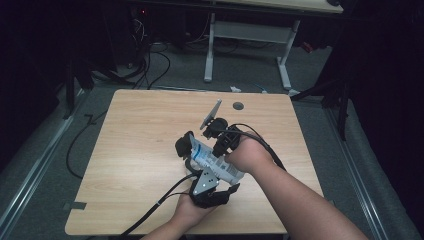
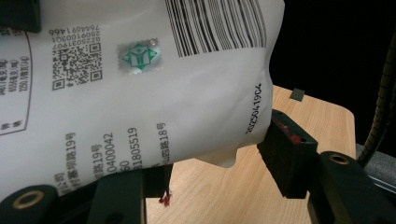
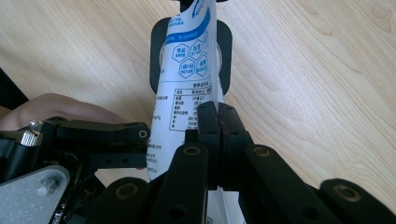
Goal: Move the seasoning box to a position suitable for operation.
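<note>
White plastic pouch [image 1: 214,161] is already lifted off the worktop [image 1: 135,150], gripped between both grippers: right gripper [image 3: 218,122] jaws clamped together on its edge, left gripper [image 2: 219,172] jaws around its body; emptying or setting down seemingly remains.

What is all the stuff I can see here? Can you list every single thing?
pouch: one, white with blue print and a barcode, held above the table between both grippers
black holder: one, on the table around the pouch's far end; what it is cannot be told
table: one, light wood, in the middle
round hole: one, dark, near the table's far edge
desk frame: one, white, on the floor behind
cables: several, black, on the floor behind
left gripper: one, black, jaws around the pouch's side
right gripper: one, black, jaws pinched on the pouch's edge
forearms: two, from the bottom edge
</note>
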Available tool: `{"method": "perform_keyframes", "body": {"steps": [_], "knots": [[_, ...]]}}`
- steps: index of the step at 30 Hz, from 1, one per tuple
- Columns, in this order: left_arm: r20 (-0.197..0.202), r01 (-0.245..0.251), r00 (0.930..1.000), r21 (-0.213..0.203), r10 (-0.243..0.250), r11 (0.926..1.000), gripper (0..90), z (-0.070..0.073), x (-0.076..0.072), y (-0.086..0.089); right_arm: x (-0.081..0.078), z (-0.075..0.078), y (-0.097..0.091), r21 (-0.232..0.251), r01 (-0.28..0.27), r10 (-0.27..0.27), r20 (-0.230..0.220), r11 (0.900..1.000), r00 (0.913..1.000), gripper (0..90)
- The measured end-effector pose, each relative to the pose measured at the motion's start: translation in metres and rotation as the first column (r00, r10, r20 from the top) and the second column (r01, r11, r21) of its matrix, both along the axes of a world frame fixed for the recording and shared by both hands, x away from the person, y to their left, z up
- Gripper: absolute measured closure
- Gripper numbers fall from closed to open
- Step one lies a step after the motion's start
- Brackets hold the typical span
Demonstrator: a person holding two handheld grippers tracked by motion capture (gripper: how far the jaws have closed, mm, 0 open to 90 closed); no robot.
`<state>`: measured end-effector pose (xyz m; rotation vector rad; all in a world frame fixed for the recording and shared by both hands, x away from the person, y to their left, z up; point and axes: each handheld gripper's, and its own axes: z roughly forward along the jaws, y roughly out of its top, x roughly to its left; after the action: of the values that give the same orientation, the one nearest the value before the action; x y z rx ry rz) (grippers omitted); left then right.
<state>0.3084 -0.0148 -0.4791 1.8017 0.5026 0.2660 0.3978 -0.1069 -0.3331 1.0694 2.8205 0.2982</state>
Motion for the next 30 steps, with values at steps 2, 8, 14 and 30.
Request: {"method": "perform_keyframes", "body": {"steps": [2, 8, 14, 30], "knots": [[0.001, 0.000, 1.0000, -0.001, 0.000, 1.0000, 48.3, 0.0001, -0.0001, 0.0000, -0.0007, 0.0005, 0.0002, 0.001, 0.010, -0.010, -0.003, 1.0000, 0.9999, 89.9], [0.002, 0.000, 1.0000, -0.001, 0.000, 1.0000, 48.3, 0.0000, -0.0002, -0.0002, -0.0010, 0.0009, 0.0002, 0.000, 0.011, -0.011, -0.006, 0.9999, 0.9999, 89.9], [0.005, 0.000, 1.0000, 0.006, 0.000, 1.0000, 48.2, 0.0001, -0.0006, 0.0002, -0.0007, 0.0005, -0.0002, 0.000, 0.002, -0.002, -0.002, 1.0000, 1.0000, 89.8], [0.002, 0.001, 1.0000, 0.000, -0.001, 1.0000, 48.2, 0.0000, -0.0004, 0.0001, -0.0001, -0.0001, 0.0000, 0.003, 0.008, -0.008, -0.005, 1.0000, 1.0000, 89.9]]}}
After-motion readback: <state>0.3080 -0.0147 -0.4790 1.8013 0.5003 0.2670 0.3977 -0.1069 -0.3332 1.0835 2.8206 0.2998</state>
